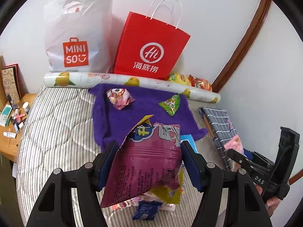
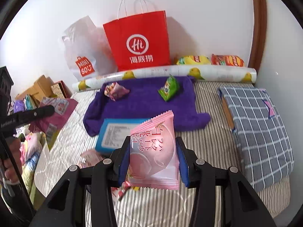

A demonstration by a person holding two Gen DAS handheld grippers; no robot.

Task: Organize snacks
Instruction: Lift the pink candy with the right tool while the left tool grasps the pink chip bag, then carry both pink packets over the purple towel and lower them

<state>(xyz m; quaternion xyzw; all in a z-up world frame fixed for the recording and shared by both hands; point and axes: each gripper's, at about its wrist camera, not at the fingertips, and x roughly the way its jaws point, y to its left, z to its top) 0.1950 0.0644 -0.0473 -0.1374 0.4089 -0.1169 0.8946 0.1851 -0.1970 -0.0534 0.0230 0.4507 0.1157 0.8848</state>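
My left gripper [image 1: 148, 162] is shut on a large magenta snack bag [image 1: 147, 162], held above the striped bed; small packets spill from its torn lower end. My right gripper [image 2: 153, 158] is shut on a pale pink snack packet [image 2: 156, 151] with Japanese lettering, lifted off the bed. On the purple towel [image 2: 144, 102] lie a pink wrapped snack [image 2: 115, 90] and a green snack packet [image 2: 169, 89]. A blue packet [image 2: 113, 135] lies label-up at the towel's near edge. The right gripper also shows at the right edge of the left wrist view.
A red paper bag [image 1: 151, 47] and a white Miniso bag [image 1: 75, 37] stand against the wall behind a fruit-print roll [image 1: 132, 82]. Yellow and orange snack bags [image 2: 210, 60] lie in the corner. A checked folded cloth [image 2: 259, 132] covers the bed's right side. A cluttered wooden table [image 1: 13, 117] stands left.
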